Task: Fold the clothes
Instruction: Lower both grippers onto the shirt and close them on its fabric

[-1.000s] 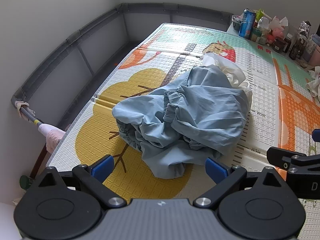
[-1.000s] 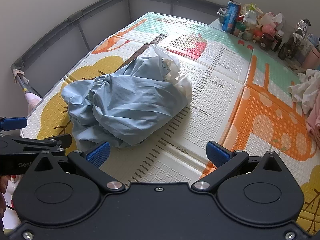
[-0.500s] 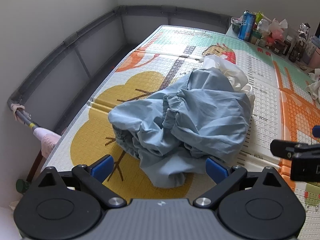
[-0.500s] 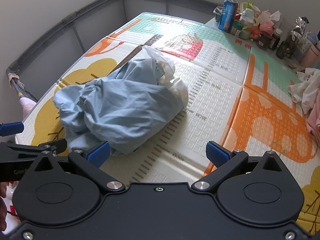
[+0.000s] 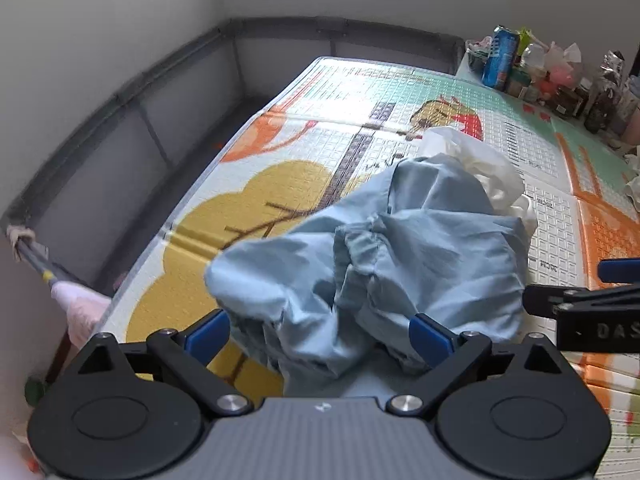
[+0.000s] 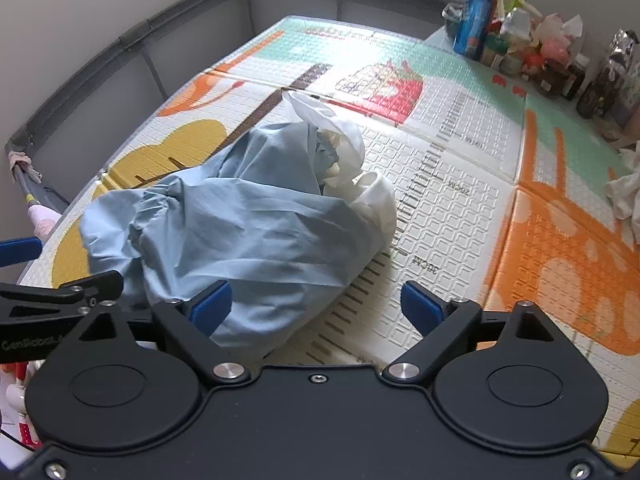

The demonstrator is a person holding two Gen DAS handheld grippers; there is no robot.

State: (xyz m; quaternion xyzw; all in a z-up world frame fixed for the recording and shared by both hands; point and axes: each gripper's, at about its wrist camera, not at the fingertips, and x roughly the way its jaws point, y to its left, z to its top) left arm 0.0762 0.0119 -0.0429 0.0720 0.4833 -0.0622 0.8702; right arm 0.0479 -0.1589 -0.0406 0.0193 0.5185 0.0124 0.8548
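Play mat (image 6: pixel 460 216) holds one crumpled blue garment (image 6: pixel 248 232).

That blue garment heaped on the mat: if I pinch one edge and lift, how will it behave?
The blue garment looks thin and creased, so it will probably drape limply, not hold shape. Its smooth sheen hints that it may slip. The white lining bunched inside would likely trail out.

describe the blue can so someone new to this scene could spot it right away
Start at the colourful play mat and follow it to its far right corner, where a clutter of small items stands. The blue can is at that cluster's left end, the tallest upright blue thing there.
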